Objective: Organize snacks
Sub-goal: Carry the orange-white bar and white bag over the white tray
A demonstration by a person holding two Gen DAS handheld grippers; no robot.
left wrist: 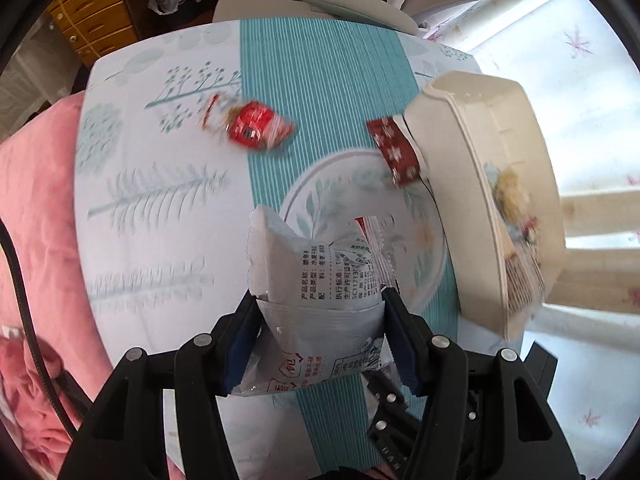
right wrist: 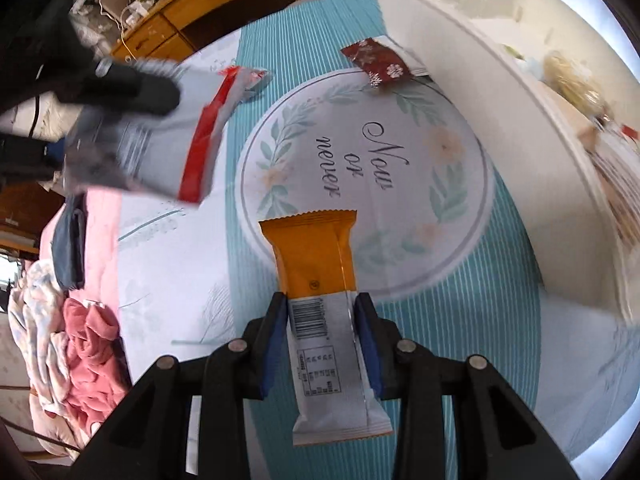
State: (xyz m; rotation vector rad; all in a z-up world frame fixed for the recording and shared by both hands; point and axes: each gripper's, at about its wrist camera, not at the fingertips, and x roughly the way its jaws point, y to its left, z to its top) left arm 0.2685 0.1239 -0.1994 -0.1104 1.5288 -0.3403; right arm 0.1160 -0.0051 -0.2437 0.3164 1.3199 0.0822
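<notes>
Spread over the table is a pale cloth [right wrist: 172, 296] printed with teal stripes, leafy sprigs and a round wreath with the words "Now or never"; pink bedding lies bunched beyond its edge at about eight o'clock in both views.

Seen from the right wrist, the right gripper [right wrist: 322, 340] pinches an orange-and-white snack bar wrapper [right wrist: 320, 276] by its long sides, blue pads pressed against the white half. The bar's long axis runs along the fingers, toward twelve o'clock: the orange end with its crimped edge points away over the wreath, and the white end, with barcode and printed table, reaches back between the fingers toward six o'clock. It hangs clear of the cloth.

Seen from the left wrist, the left gripper [left wrist: 320, 320] squeezes a puffy grey-white snack pouch with black printed text [left wrist: 316, 280] across its width. The pouch stands lengthwise along the fingers, its far corners sticking out toward twelve o'clock, a red strip showing at its one o'clock edge. The right wrist view shows this same pouch at ten o'clock, blurred, its red band visible.

A cream plastic storage bin [left wrist: 452, 152] stands at three o'clock of the left wrist view, snacks blurred inside. A dark red packet with white snowflakes [left wrist: 396, 150] lies touching its near wall. A bright red shiny packet [left wrist: 256, 124] lies at eleven o'clock on the cloth, well apart from the bin.
</notes>
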